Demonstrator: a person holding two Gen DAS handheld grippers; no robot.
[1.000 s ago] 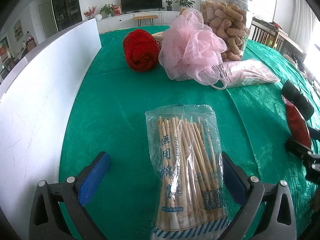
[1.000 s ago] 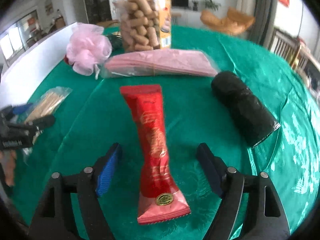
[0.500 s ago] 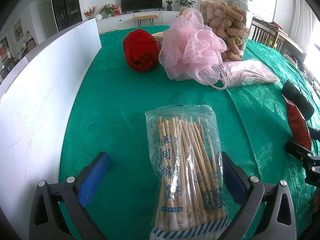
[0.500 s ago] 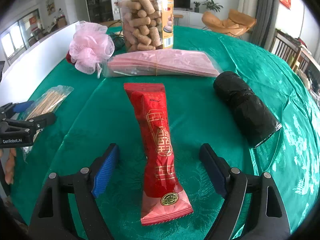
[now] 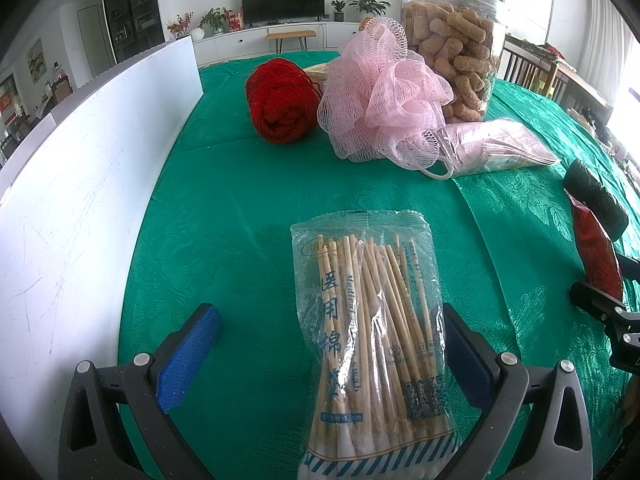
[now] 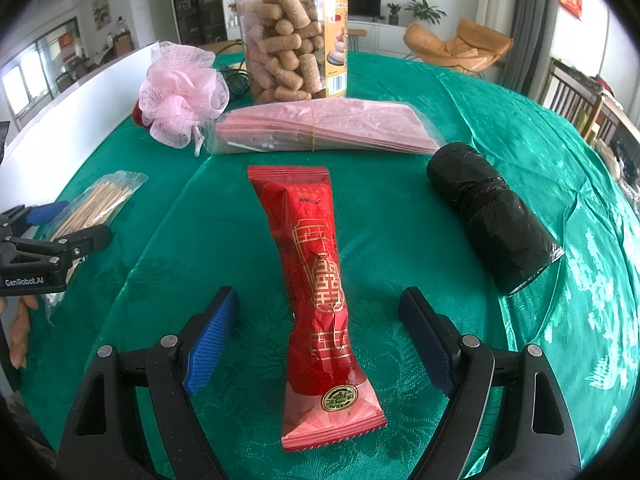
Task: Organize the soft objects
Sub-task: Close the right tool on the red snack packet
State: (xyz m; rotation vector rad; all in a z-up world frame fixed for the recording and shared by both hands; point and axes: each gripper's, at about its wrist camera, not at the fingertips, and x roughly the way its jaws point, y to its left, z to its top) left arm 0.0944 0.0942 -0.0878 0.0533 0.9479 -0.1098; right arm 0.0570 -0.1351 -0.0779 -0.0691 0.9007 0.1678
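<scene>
A clear bag of cotton swabs lies on the green tablecloth between the jaws of my left gripper, which is open; the right pad sits close beside the bag, the left pad well clear. In the right wrist view a long red packet lies between the wide-open jaws of my right gripper, touching neither pad. Farther back sit a pink mesh bath puff, a red yarn ball, a pink flat pack in plastic and a black roll.
A tall clear jar of brown snack sticks stands at the back. A white board walls off the table's left side. A person's fingers show at the left edge under the left gripper.
The right wrist view has steadied and sharpened, with the red packet a little more centred between the jaws. The left gripper and the swab bag have not moved.
</scene>
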